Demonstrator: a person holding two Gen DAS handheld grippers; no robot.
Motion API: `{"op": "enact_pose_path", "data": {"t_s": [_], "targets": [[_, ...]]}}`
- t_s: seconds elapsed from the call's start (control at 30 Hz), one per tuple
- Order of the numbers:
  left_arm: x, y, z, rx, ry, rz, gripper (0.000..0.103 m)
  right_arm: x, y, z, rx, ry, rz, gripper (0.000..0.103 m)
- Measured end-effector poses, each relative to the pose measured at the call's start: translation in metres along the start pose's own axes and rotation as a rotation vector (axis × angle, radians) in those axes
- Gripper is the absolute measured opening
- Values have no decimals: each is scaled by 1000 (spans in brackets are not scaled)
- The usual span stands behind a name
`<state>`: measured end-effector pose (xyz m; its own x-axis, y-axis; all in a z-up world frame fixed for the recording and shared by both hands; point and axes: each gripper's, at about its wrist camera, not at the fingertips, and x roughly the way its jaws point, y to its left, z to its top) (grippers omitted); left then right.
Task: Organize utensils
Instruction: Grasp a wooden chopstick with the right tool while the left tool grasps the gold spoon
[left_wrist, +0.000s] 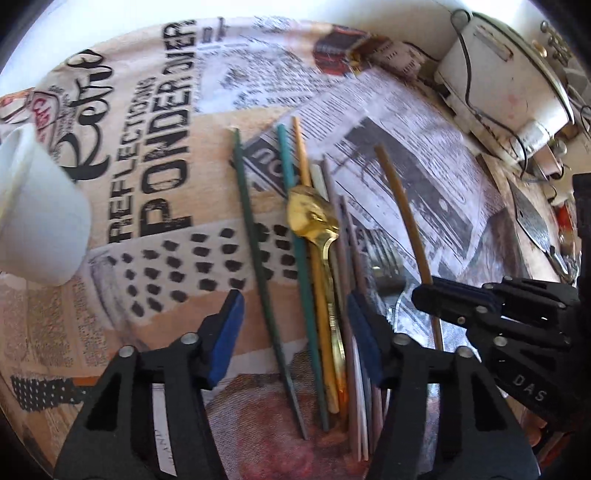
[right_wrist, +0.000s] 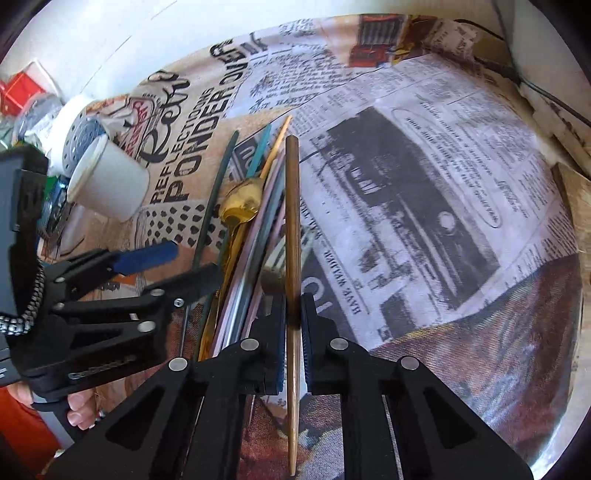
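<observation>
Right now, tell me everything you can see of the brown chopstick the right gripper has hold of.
The brown chopstick is a slim, plain stick that looks wooden, tapering toward the near end. The right gripper is shut on it around mid-length, pads pressing both sides. It points away across the newspaper-print cloth, set apart to the right of the other utensils. Whether its far tip touches the cloth is unclear.

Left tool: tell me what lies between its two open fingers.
In the left wrist view, the left tool straddles the bundle: dark green chopstick, teal chopstick, yellow chopstick and gold spoon. Its fingers touch none of them.
</observation>
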<state>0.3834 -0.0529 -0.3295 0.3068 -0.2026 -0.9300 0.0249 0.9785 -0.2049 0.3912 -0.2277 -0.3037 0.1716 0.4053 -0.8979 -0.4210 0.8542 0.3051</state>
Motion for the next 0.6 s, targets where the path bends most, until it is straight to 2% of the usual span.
{"op": "enact_pose_path", "data": {"t_s": [0.07, 0.2, 0.37, 0.5, 0.6], "targets": [[3, -3, 3, 6, 9, -2, 51, -4, -3, -2, 17, -13, 5, 7], [8, -7, 14, 11, 4, 8, 39, -10, -5, -3, 44, -33, 9, 7], [14, -8, 27, 6, 1, 15, 39, -16, -11, -6, 68, -53, 7, 7], [17, -9, 35, 12, -3, 12, 29, -16, -14, -5, 83, -59, 9, 7], [19, -12, 37, 24, -3, 28, 29, -19, -15, -7, 85, -67, 14, 7]]}}
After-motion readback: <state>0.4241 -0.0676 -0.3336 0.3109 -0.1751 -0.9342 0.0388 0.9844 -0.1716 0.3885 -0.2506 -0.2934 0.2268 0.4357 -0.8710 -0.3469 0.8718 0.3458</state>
